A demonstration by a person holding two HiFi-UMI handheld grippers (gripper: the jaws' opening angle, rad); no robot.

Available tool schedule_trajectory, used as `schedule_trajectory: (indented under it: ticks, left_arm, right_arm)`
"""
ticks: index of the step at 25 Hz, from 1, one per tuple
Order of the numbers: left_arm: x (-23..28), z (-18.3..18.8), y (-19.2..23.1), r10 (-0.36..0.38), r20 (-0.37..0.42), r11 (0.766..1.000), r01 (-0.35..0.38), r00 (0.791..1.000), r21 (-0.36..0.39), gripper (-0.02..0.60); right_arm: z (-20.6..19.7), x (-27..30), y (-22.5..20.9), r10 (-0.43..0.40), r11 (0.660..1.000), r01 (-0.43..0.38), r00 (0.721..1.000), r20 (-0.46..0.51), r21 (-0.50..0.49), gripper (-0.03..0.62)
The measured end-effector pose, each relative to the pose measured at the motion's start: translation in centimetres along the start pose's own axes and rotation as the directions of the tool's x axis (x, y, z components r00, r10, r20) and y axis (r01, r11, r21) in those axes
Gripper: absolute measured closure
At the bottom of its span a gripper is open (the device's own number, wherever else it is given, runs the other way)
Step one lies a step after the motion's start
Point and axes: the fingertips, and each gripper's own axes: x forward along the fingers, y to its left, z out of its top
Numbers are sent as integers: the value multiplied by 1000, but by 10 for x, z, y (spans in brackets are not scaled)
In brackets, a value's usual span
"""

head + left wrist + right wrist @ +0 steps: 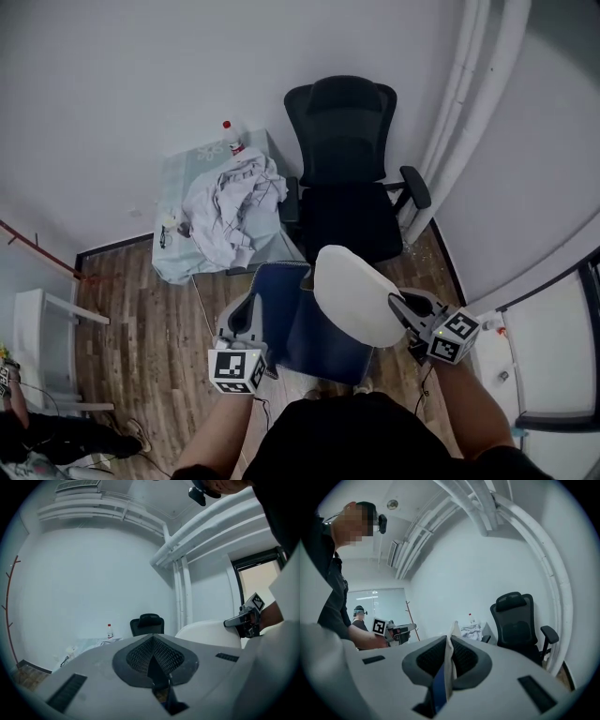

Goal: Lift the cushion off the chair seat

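The cushion [309, 328] is dark blue, and a white rounded side [358, 292] is turned up at its right end. It hangs in front of me between both grippers, above the wood floor. My right gripper [394, 300] is shut on the right edge, and in the right gripper view white and blue fabric [449, 653] is pinched between the pads. My left gripper [251, 302] is at the cushion's left edge, its jaws closed on a thin dark edge [154, 667]. The chair seat beneath is hidden by the cushion.
A black office chair [347, 169] stands by the back wall. Left of it, a small table [178, 258] carries a heap of white cloth [230, 211] and a bottle [228, 131]. White pipes [469, 112] run down the right corner. A white shelf [42, 323] is at the left.
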Motion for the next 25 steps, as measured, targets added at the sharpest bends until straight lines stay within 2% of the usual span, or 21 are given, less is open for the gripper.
schedule_trajectory:
  ticks: [8,13,15,21,25]
  left_arm:
    - [-3,38,8,14,52,1000,-15,999,19,577]
    - [-6,63,10,8,68,999,-4,998,-48,577]
    - [-7,72,10,9,85,999,-5,996,-46,577]
    - [-12,89,16,39,115,998,-33,993,-48,577]
    - [-12,87,14,34,99,999,-31,994,-31,577]
  right_arm:
    - [42,-5,4,14,998,-10,998,57,-62,560]
    - [66,-9,4,14,995,-5,996,85,-99,560]
    - [74,-9,5,20,993,-9,995,93,-119,560]
    - [89,-8,5,39,990,-23,993,113,-141,560]
    - [93,-7,5,36,988,-16,991,128,-157,560]
